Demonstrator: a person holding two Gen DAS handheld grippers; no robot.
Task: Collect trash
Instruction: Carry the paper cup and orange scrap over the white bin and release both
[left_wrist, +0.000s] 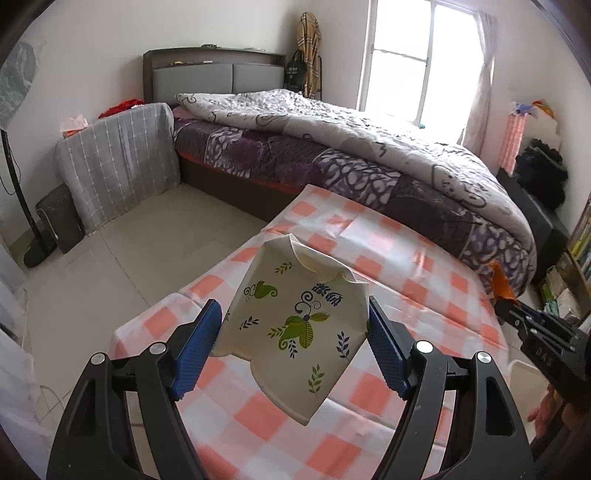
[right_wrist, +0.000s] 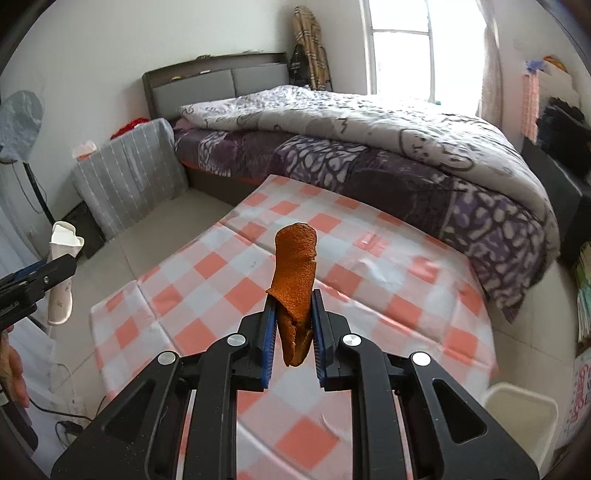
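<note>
Left gripper (left_wrist: 295, 328) clamping crushed paper cup (left_wrist: 295, 321), right gripper (right_wrist: 293, 325) pinching orange peel (right_wrist: 295, 280), above checkered table (right_wrist: 369, 258), bed (right_wrist: 369, 147) behind

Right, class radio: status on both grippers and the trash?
Left gripper shut on crushed paper cup. Right gripper shut on orange peel. Both above checked table; white bin unobstructed.

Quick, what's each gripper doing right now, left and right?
Left gripper: closed on the crushed paper cup.
Right gripper: closed on the orange peel.
</note>
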